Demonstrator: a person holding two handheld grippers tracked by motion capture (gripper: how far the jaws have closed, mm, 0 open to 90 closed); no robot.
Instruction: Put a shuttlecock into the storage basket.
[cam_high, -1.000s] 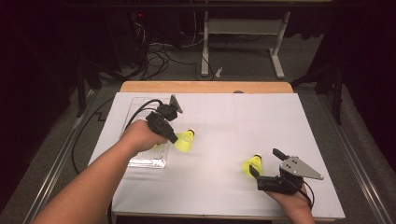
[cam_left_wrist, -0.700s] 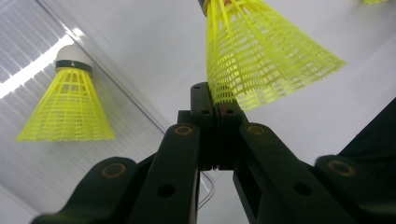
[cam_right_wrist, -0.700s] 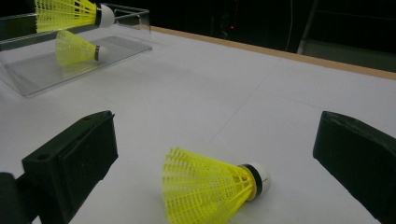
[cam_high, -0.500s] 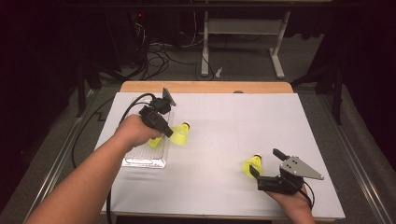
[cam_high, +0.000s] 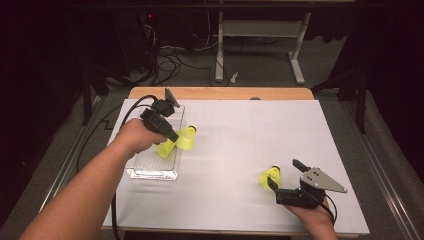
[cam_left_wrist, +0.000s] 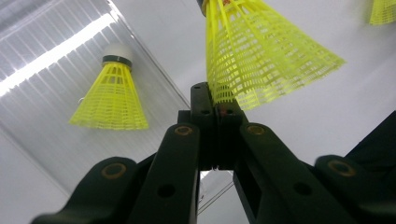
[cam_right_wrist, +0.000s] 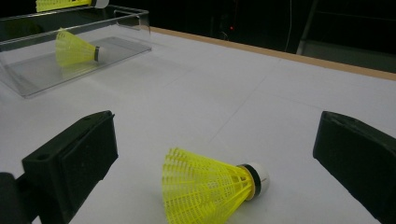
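Left tool (cam_high: 172, 136) with shuttlecock (cam_high: 186, 138) nearer tray (cam_high: 152, 172), higher.

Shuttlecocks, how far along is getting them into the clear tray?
One shuttlecock already lies in the clear tray. The left gripper holds a second shuttlecock by its skirt rim above the tray's edge. A third shuttlecock lies on the table between the open right gripper's jaws, not yet gripped.

A lab-like recording room: a white-topped table (cam_high: 240, 150) with a wooden edge, dark surroundings, loose cables (cam_high: 165, 55) on the floor at eleven o'clock, a metal stand (cam_high: 260, 37) at twelve.
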